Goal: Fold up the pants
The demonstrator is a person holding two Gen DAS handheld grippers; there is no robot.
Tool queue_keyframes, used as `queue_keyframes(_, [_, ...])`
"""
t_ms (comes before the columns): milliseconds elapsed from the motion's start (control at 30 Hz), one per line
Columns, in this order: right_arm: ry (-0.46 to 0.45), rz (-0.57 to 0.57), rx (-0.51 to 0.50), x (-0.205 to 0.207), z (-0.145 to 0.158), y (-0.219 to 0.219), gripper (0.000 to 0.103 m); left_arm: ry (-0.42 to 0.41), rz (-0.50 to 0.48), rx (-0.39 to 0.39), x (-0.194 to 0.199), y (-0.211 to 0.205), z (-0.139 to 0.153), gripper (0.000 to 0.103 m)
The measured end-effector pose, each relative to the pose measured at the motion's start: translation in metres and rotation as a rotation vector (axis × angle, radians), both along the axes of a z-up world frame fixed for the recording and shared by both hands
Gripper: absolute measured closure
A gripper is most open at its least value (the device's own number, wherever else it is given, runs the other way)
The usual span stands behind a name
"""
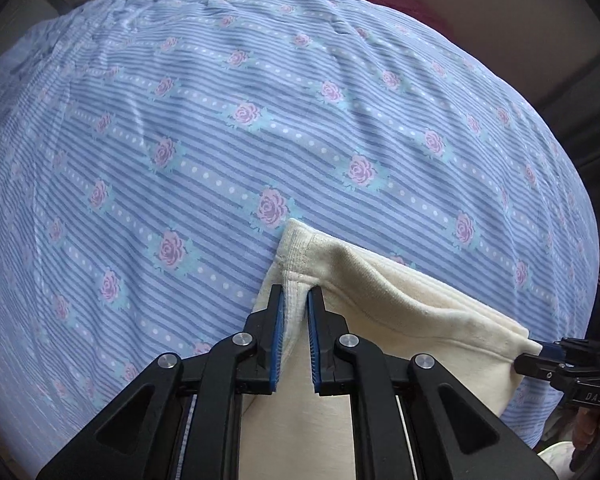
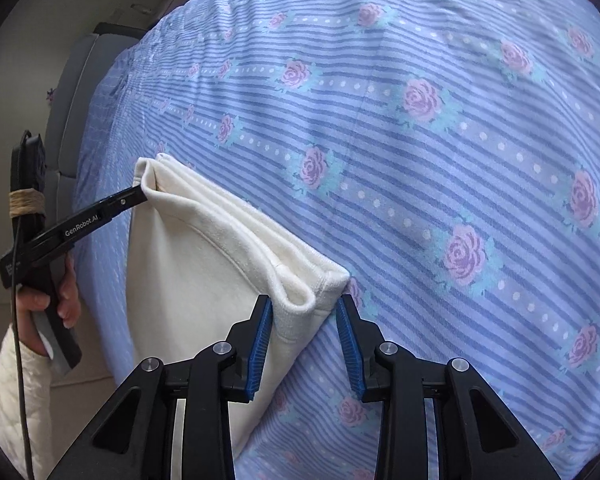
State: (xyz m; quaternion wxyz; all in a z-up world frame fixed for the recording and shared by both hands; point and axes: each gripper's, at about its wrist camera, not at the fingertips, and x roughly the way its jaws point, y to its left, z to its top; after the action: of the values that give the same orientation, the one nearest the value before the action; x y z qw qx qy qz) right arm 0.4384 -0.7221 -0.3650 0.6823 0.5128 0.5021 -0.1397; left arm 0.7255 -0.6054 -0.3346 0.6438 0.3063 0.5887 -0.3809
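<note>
Here the cream pants (image 1: 380, 300) hang folded over the bed (image 1: 220, 140), one waistband corner pinched by the nearly closed left hand-held gripper (image 1: 296, 300), the other between the wide-open, slack right hand-held gripper (image 2: 306, 308).

Cream-white pants (image 1: 384, 320) are showing plain, unpatterned fabric against a bedsheet (image 1: 260, 120) that is displaying pale and darker blue stripes, rows of white dots and pink-purple roses on turquoise leaves. The left gripper (image 1: 296, 304) and right gripper (image 2: 305, 310) are both wearing black frames with ribbed blue pads (image 2: 260, 344). A quilted off-white sleeve (image 2: 8, 396) is appearing at the right wrist view's edge, beside tan twine (image 2: 27, 202) binding a black handle.
</note>
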Motion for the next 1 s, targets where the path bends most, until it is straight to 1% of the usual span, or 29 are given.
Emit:
queue_keyframes(67, [0.002, -0.001, 0.004, 0.000, -0.001, 0.000, 0.068, 0.018, 0.014, -0.019, 0.004, 0.002, 0.000, 0.079])
queue_keyframes(133, [0.004, 0.008, -0.004, 0.004, -0.001, 0.001, 0.068, 0.036, 0.024, -0.043, 0.009, 0.001, 0.001, 0.055])
queue_keyframes(167, [0.006, 0.008, -0.004, 0.005, 0.000, 0.002, 0.068, 0.031, 0.023, -0.052, 0.009, 0.001, 0.002, 0.054])
queue_keyframes(267, [0.002, -0.002, -0.002, 0.008, 0.003, 0.003, 0.068, 0.030, 0.012, -0.043, 0.010, -0.005, -0.001, 0.056])
queue_keyframes(300, [0.004, -0.004, -0.003, 0.008, 0.003, 0.003, 0.068, 0.041, 0.014, -0.040, 0.011, -0.005, -0.004, 0.062])
queue_keyframes(333, [0.006, -0.002, -0.002, 0.010, 0.002, 0.004, 0.068, 0.055, 0.017, -0.036, 0.014, -0.009, -0.007, 0.077])
queue_keyframes(367, [0.008, 0.002, 0.002, 0.010, 0.002, 0.005, 0.068, 0.058, 0.025, -0.025, 0.015, -0.009, -0.009, 0.083])
queue_keyframes(433, [0.010, 0.006, -0.005, 0.013, 0.001, 0.008, 0.068, 0.058, 0.036, -0.035, 0.019, -0.009, -0.008, 0.088])
queue_keyframes(467, [0.010, 0.009, -0.017, 0.014, 0.001, 0.008, 0.068, 0.057, 0.041, -0.046, 0.020, -0.007, -0.004, 0.089])
queue_keyframes(500, [0.007, 0.009, -0.026, 0.015, 0.001, 0.008, 0.076, 0.059, 0.049, -0.070, 0.024, -0.005, 0.001, 0.090])
queue_keyframes(533, [0.005, 0.006, -0.032, 0.014, 0.001, 0.007, 0.078, 0.059, 0.064, -0.093, 0.028, -0.004, 0.007, 0.090])
queue_keyframes(567, [-0.005, -0.002, -0.036, 0.013, 0.003, 0.006, 0.082, 0.061, 0.081, -0.115, 0.032, -0.002, 0.012, 0.090])
queue_keyframes(600, [-0.012, -0.024, -0.057, 0.009, 0.008, 0.004, 0.093, 0.056, 0.093, -0.124, 0.036, -0.001, 0.014, 0.090])
queue_keyframes(700, [-0.024, -0.080, -0.118, 0.003, 0.023, -0.003, 0.095, 0.025, 0.084, -0.087, 0.038, -0.008, 0.006, 0.090])
queue_keyframes(800, [-0.007, -0.045, -0.124, 0.012, 0.021, -0.008, 0.095, 0.036, 0.118, -0.085, 0.038, -0.010, -0.008, 0.090])
queue_keyframes(900, [-0.035, -0.020, -0.141, 0.014, 0.026, -0.006, 0.095, 0.029, 0.106, -0.079, 0.036, -0.012, -0.013, 0.090])
queue_keyframes(933, [-0.038, -0.016, -0.146, 0.015, 0.028, -0.004, 0.093, 0.027, 0.101, -0.073, 0.036, -0.012, -0.015, 0.090])
queue_keyframes(967, [-0.022, -0.020, -0.144, 0.015, 0.028, -0.002, 0.092, 0.028, 0.099, -0.070, 0.036, -0.013, -0.015, 0.090])
queue_keyframes(1000, [-0.012, -0.020, -0.122, 0.016, 0.026, 0.000, 0.086, 0.031, 0.098, -0.067, 0.037, -0.013, -0.016, 0.090])
